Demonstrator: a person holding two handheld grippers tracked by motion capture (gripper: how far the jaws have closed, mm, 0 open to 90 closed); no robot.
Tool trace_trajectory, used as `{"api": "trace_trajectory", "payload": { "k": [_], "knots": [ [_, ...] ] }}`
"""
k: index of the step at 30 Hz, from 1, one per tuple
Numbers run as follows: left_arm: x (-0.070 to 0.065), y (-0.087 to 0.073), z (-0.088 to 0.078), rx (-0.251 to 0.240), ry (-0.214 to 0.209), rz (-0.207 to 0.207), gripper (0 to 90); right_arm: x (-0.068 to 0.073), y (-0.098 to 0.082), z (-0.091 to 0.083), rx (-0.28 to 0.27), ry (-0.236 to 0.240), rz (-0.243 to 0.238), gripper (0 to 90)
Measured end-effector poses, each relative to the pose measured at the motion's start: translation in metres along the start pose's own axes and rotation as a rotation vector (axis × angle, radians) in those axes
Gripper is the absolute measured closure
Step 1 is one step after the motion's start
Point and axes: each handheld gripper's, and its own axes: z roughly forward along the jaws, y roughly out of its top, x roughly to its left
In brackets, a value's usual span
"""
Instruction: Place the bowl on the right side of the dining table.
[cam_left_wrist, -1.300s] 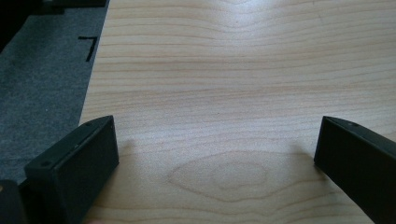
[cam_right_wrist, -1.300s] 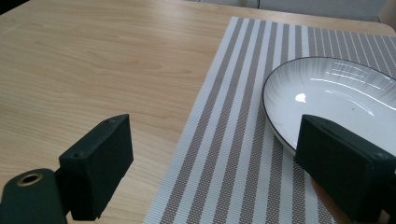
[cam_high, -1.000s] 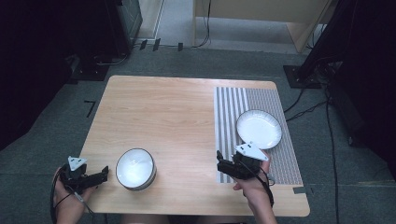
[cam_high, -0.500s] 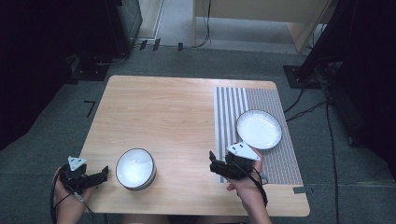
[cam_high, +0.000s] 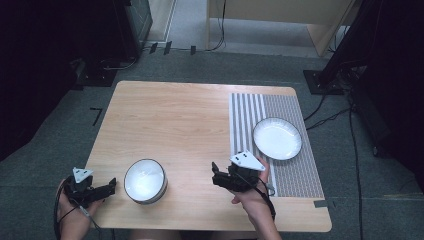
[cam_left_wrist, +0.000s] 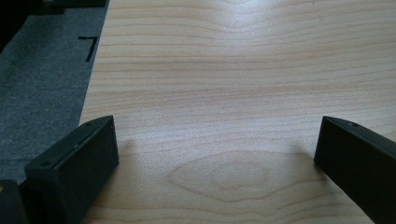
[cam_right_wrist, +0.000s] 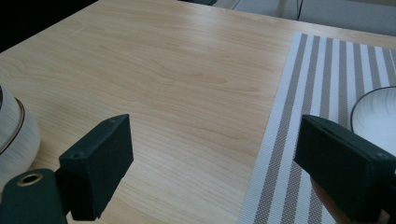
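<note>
We hold both tongs, left (cam_high: 111, 184) and right (cam_high: 215, 176), open and empty flanking the bowl (cam_high: 145, 180), ready to grasp.

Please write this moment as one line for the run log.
left gripper: open, empty, left of bowl | right gripper: open, empty, between bowl and plate | plate on striped mat

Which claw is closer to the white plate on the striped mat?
The right claw. It hovers over the bare wood just off the mat's near left edge, a short way from the plate. The left claw sits at the table's far left, beyond the bowl.
</note>
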Motion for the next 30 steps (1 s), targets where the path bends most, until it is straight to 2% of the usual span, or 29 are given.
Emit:
{"api": "trace_trajectory", "payload": {
  "k": [30],
  "knots": [
    [0.0,0.0,0.0,0.001,-0.001,0.003,0.0,0.044,0.008,0.015,0.003,0.08,-0.043,11.3]
  ]
}}
